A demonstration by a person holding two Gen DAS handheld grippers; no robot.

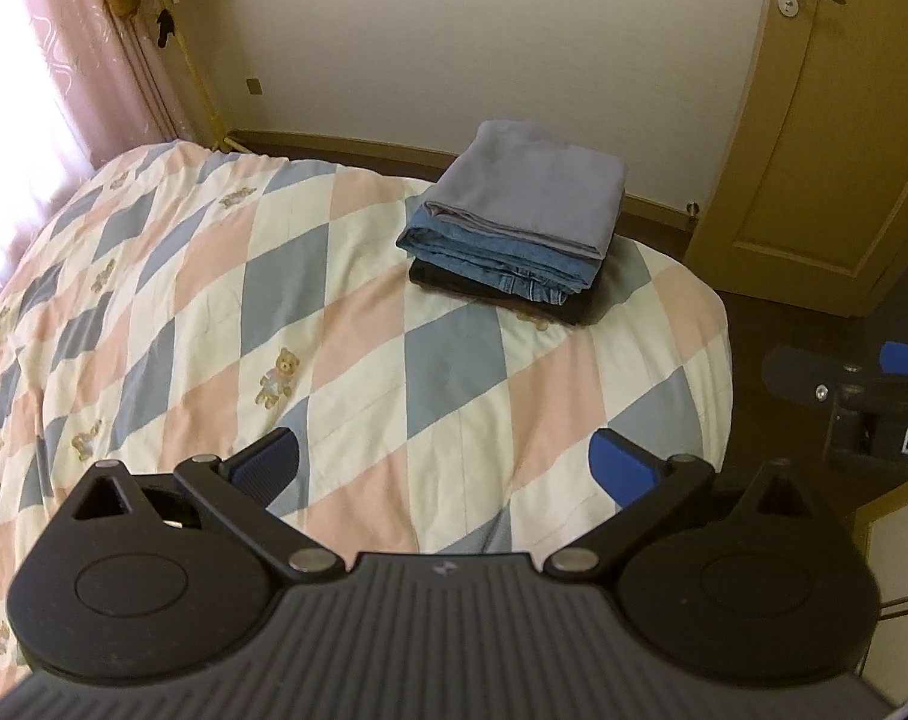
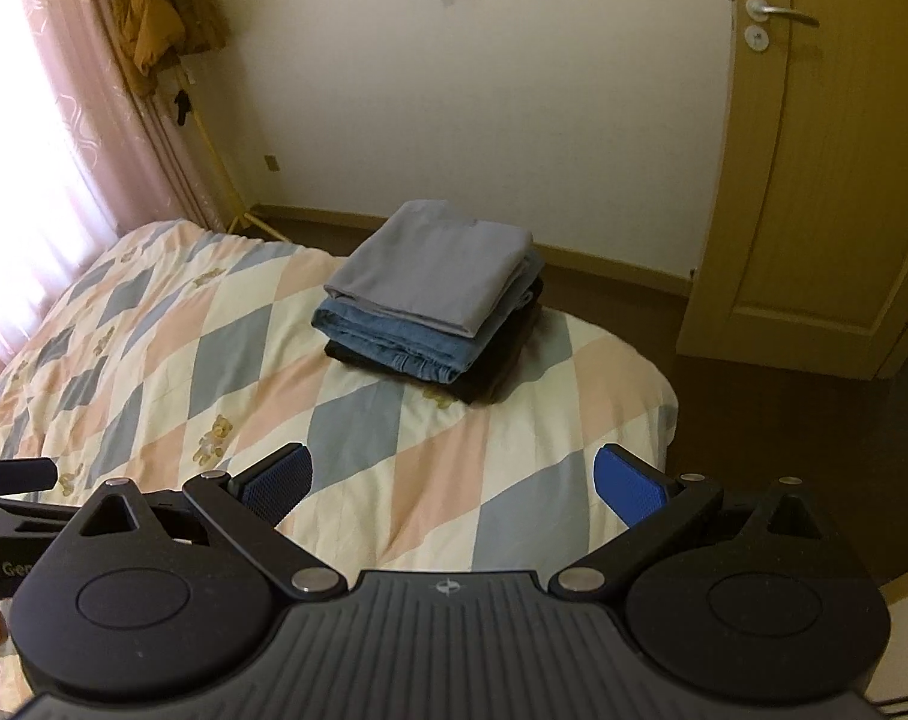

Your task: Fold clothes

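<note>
A stack of three folded clothes point(image 1: 514, 228) sits near the far right corner of the bed: a grey garment point(image 1: 532, 186) on top, blue jeans point(image 1: 502, 258) in the middle, a dark garment point(image 1: 550, 306) at the bottom. The stack also shows in the right wrist view point(image 2: 435, 306). My left gripper point(image 1: 447, 468) is open and empty, held above the near part of the bed. My right gripper point(image 2: 454, 483) is open and empty, also short of the stack. Part of the right gripper shows at the right edge of the left wrist view point(image 1: 862, 408).
The bed has a diamond-patterned quilt point(image 1: 243, 312) in pink, grey-blue and cream with teddy bears. A pink curtain point(image 1: 51, 60) and bright window are on the left. A yellow door point(image 1: 826, 120) and dark floor point(image 2: 784, 420) are on the right. A brown jacket point(image 2: 153, 12) hangs by the curtain.
</note>
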